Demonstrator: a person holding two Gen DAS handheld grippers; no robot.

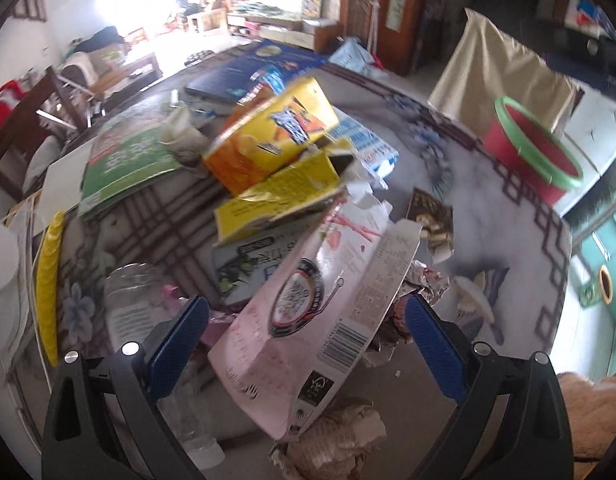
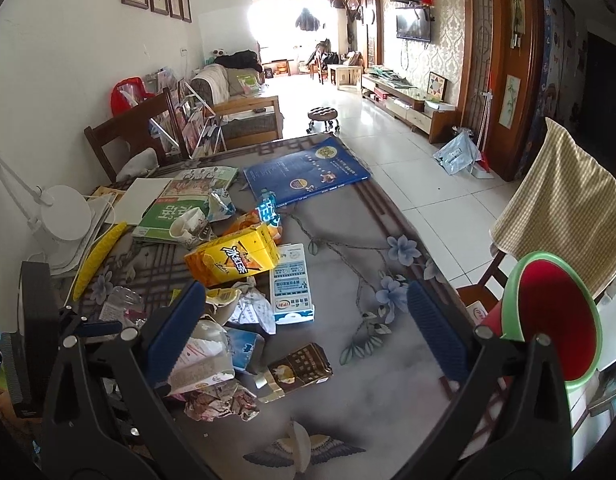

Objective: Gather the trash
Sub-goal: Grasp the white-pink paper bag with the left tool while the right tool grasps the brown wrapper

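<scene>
A heap of trash lies on the patterned table (image 2: 347, 360): a yellow snack box (image 2: 232, 260), a white-blue carton (image 2: 290, 288), a brown wrapper (image 2: 300, 368), crumpled paper (image 2: 220, 400) and a pink box (image 1: 308, 320). In the left wrist view my left gripper (image 1: 308, 344) is open, its blue fingers (image 1: 176, 344) on either side of the pink box, not touching it. A crumpled tissue (image 1: 339, 432) lies just below. My right gripper (image 2: 304, 328) is open and empty above the table. The red bin with green rim (image 2: 551, 320) stands at the table's right edge.
A blue book (image 2: 308, 168) and a green book (image 2: 176, 208) lie at the far side. A white lamp (image 2: 60, 212), a yellow strip (image 2: 96, 256) and a clear bottle (image 1: 132, 304) are at the left. A chair with a beige cloth (image 2: 559, 208) stands right.
</scene>
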